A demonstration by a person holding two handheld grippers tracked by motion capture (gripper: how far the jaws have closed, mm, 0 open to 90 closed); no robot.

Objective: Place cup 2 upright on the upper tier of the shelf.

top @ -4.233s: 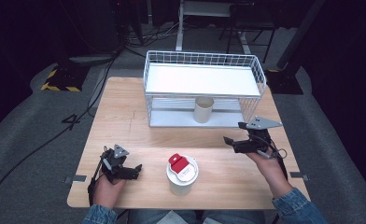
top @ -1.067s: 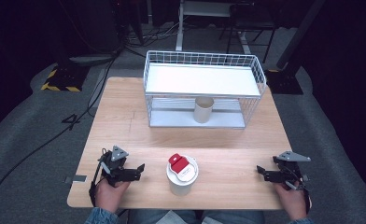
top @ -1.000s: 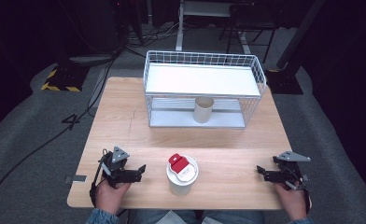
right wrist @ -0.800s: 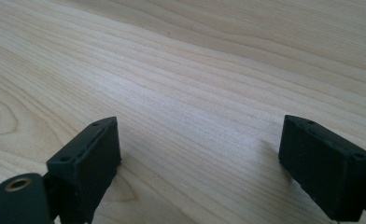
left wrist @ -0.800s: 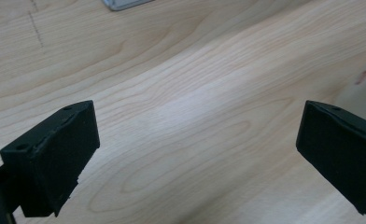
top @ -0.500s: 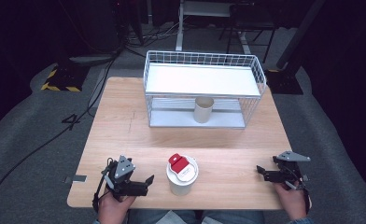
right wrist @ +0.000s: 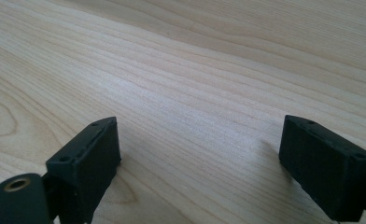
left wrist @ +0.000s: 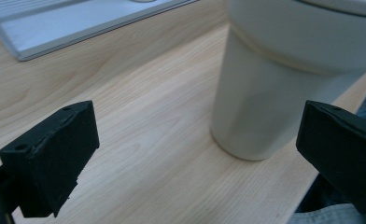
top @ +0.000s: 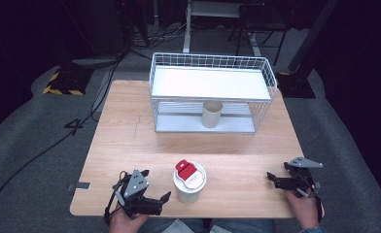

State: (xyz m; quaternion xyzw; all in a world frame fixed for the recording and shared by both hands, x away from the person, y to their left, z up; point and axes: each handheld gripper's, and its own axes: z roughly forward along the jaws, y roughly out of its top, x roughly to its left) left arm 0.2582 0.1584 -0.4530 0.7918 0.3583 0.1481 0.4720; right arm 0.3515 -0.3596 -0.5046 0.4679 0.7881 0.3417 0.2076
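A white cup (top: 189, 183) with a white lid and a red tab stands near the table's front edge, in the middle. My left gripper (top: 157, 185) lies just left of it, jaws open and pointing at the cup, nothing held. In the left gripper view the cup's wall (left wrist: 274, 93) rises close ahead, toward the right jaw, with the left gripper (left wrist: 197, 158) open wide. My right gripper (top: 271, 180) rests at the front right, open, aimed left. In the right gripper view the right gripper (right wrist: 200, 163) has bare wood between its jaws.
A white wire rack (top: 210, 82) with a flat shelf stands at the back of the wooden table (top: 130, 136). A beige paper cup (top: 211, 114) sits under that shelf. The rack's base plate (left wrist: 78, 23) shows far ahead in the left gripper view.
My left gripper has shifted right and turned toward the white cup, closing the gap. The right gripper came down from near the rack to the front right earlier and has since stayed still.
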